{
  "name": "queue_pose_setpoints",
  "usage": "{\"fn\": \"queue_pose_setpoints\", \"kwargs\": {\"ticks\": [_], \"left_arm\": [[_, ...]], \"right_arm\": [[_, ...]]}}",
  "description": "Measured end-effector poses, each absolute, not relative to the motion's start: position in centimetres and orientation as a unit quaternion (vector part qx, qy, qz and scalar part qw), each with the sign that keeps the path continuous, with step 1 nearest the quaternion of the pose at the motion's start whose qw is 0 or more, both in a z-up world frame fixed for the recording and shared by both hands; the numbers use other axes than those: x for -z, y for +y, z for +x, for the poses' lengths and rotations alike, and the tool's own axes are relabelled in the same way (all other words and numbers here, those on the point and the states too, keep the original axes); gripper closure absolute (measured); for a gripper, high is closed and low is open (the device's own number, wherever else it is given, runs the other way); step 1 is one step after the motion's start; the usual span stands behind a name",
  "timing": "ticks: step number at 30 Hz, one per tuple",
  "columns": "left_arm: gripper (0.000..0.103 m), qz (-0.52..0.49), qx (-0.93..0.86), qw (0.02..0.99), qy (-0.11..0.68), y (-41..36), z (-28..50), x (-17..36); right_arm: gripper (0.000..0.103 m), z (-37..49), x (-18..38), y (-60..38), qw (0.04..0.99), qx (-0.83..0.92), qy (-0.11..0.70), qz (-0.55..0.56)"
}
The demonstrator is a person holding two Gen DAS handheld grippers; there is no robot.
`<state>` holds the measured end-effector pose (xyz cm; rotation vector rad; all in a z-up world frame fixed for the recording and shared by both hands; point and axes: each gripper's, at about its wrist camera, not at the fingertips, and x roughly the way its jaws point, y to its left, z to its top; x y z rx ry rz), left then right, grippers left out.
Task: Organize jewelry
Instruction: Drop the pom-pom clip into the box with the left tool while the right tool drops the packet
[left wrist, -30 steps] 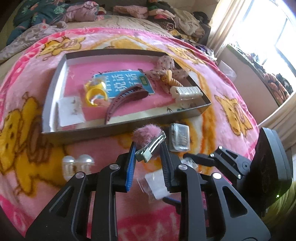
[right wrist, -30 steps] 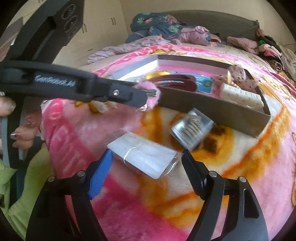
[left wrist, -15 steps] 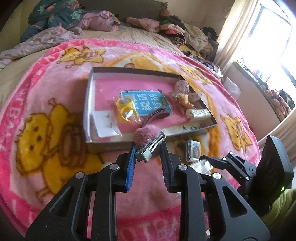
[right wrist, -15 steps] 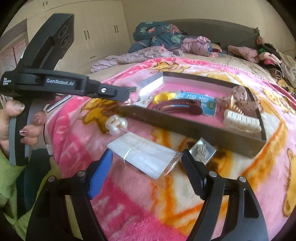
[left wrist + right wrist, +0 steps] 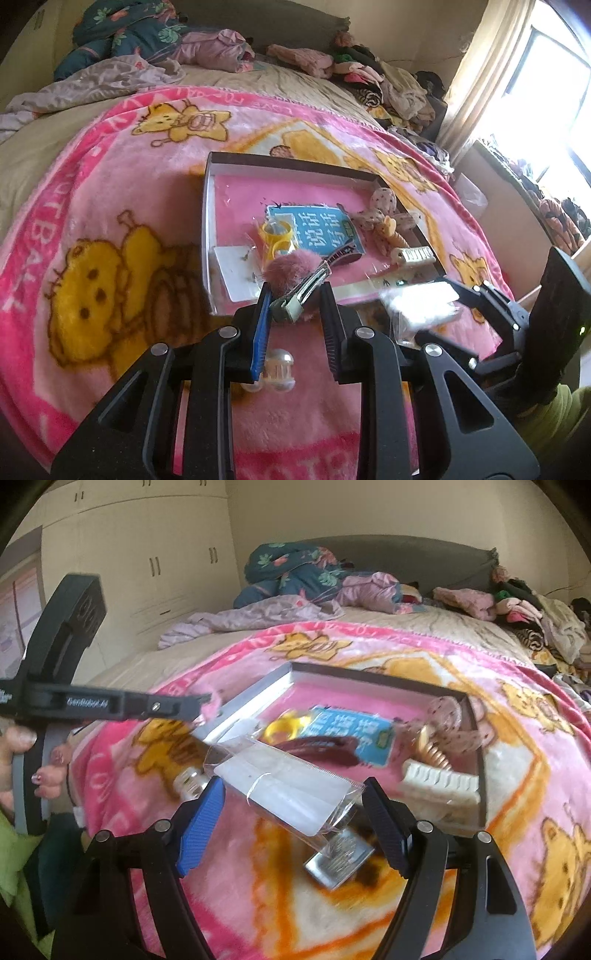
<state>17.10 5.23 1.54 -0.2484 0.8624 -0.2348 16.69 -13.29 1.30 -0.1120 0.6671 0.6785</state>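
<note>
My left gripper [image 5: 295,314] is shut on a pink fluffy hair clip [image 5: 295,273], held above the near edge of the shallow grey tray [image 5: 207,229]. My right gripper [image 5: 291,812] is shut on a clear plastic packet with a white card [image 5: 284,794], lifted above the blanket; the packet also shows in the left wrist view [image 5: 421,304]. The tray holds a yellow ring [image 5: 277,236], a blue card [image 5: 317,230], a dark red clip [image 5: 325,747], a white claw clip [image 5: 439,784], a spotted bow [image 5: 380,210] and a white earring card [image 5: 236,271].
The tray rests on a pink cartoon blanket [image 5: 110,221] on a bed. A pearl hair clip [image 5: 277,373] lies on the blanket under my left gripper. A small clear packet with metal pieces [image 5: 340,856] lies under my right gripper. Clothes are piled at the bed's far side.
Both grippers have risen and pulled back from the tray. The right gripper has lifted the clear packet off the blanket. The left still holds the fluffy clip.
</note>
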Motion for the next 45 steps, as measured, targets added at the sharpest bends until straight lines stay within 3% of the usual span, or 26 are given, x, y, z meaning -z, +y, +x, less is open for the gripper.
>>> {"fn": "queue_pose_setpoints", "kwargs": {"ticks": [45], "left_arm": [[0.085,-0.127,0.093,0.883,0.442,5.6,24.6,2.3]], "right_arm": [[0.028,25.3,-0.5,-14.7,0.908,-0.264,0.322,-0.050]]}}
